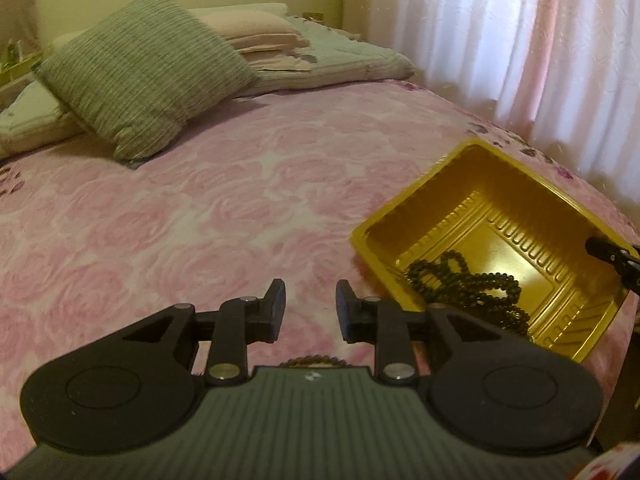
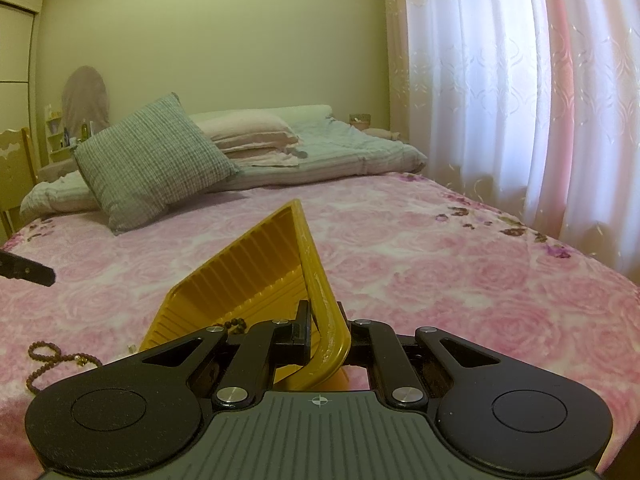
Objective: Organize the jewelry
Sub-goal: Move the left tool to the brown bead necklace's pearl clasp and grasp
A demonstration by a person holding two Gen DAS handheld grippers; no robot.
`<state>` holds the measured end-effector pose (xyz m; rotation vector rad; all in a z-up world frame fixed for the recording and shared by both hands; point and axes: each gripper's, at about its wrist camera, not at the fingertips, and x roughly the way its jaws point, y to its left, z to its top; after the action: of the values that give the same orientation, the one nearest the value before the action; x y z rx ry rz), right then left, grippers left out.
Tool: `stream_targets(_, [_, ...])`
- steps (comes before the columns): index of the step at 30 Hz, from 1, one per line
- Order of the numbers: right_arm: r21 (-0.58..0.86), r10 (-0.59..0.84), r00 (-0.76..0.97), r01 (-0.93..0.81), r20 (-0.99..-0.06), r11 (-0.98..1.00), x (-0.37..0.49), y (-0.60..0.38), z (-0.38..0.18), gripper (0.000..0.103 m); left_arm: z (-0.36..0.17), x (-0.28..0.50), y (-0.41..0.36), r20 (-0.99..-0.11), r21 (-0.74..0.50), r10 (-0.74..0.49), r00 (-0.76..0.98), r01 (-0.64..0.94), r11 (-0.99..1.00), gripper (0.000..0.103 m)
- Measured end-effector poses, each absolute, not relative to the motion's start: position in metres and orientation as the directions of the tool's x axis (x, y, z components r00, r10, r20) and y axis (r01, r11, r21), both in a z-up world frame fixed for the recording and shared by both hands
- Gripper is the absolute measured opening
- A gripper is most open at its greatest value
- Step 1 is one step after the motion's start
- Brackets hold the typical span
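A yellow plastic tray point(image 1: 404, 216) sits tilted on the pink bedspread at the right, with a black bead necklace point(image 1: 476, 284) in it. My left gripper point(image 1: 310, 308) is open and empty just left of the tray. A brown bead bracelet point(image 1: 314, 360) peeks out under it. In the right wrist view my right gripper point(image 2: 326, 330) is shut on the tray's rim point(image 2: 328, 320) and lifts that side. A brown bead necklace point(image 2: 52, 360) lies on the bedspread at the lower left, and a few beads point(image 2: 236, 325) show inside the tray. The right gripper's tip point(image 1: 612, 256) shows at the tray's right edge.
A green striped cushion point(image 1: 148, 68) and folded blankets point(image 1: 320, 60) lie at the head of the bed. White-pink curtains point(image 1: 520, 40) hang along the right side. The left gripper's tip point(image 2: 28, 272) shows at the left of the right wrist view.
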<state>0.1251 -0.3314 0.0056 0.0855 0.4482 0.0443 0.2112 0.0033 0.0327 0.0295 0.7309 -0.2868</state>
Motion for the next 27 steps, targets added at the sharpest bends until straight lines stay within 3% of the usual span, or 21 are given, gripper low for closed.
stream_targets(3, [0.094, 0.061, 0.900, -0.023, -0.433, 0.995, 0.124, -0.332, 0.006, 0.009, 0.029, 0.206, 0.024, -0.654, -0.100, -0.238, 0.718, 0.229, 0.968, 0.029])
stream_targets(10, [0.088, 0.061, 0.896, -0.025, -0.439, 0.996, 0.124, -0.333, 0.006, 0.009, 0.007, 0.193, 0.064, -0.666, -0.096, -0.174, 0.725, 0.148, 0.984, 0.030])
stream_targets(27, [0.081, 0.052, 0.894, -0.017, -0.444, 0.997, 0.124, -0.334, 0.004, 0.009, -0.049, 0.175, 0.049, -0.731, -0.063, -0.181, 0.658, 0.199, 0.978, 0.030])
